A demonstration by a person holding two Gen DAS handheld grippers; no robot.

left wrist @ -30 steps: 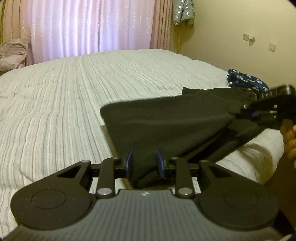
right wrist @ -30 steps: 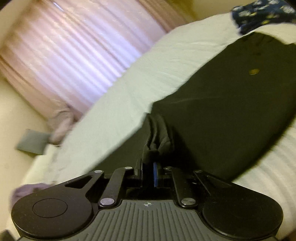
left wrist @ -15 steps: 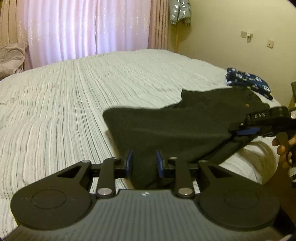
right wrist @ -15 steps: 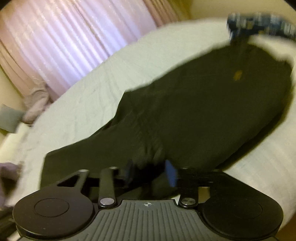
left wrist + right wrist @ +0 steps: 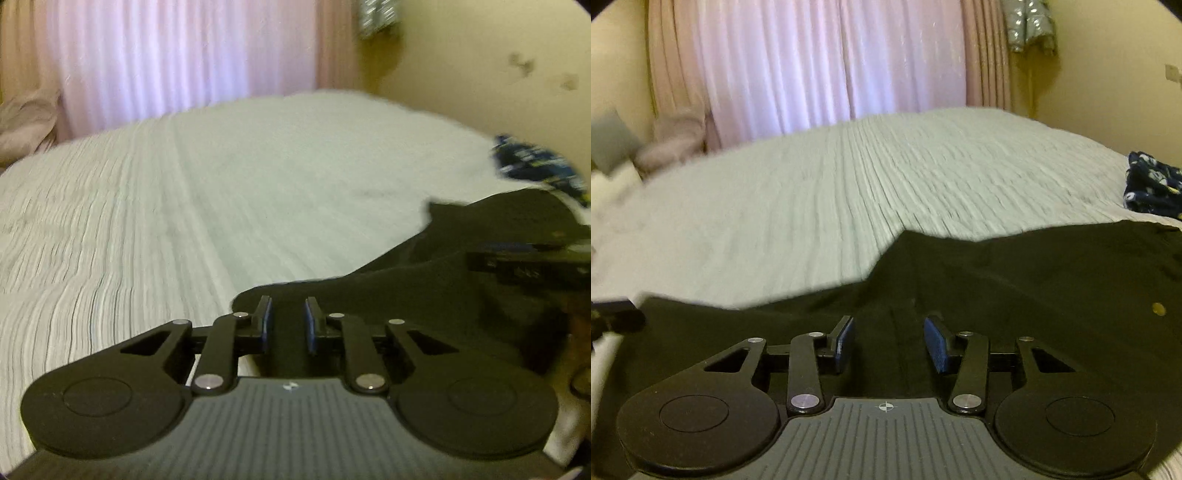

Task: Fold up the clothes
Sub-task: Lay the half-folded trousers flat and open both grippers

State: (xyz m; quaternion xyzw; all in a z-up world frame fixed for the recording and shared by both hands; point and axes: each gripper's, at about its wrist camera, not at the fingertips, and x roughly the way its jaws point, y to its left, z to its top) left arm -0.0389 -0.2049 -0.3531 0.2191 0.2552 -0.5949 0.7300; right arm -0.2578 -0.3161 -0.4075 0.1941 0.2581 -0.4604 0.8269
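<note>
Since a second ago the right gripper (image 5: pixel 888 341) has released the black garment (image 5: pixel 1015 280) and rolled level; its jaws, apart, are closing above the fabric. Left gripper (image 5: pixel 287 321) is closing on the garment's corner at the bed's (image 5: pixel 258 192) near edge, the striped bedspread beyond lying bare.

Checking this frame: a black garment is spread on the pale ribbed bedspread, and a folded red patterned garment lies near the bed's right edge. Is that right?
Not quite. The folded patterned garment near the right edge is dark blue with pale markings, not red; the right wrist view shows it most clearly. The rest holds: the black garment is spread on the pale ribbed bedspread.
</note>
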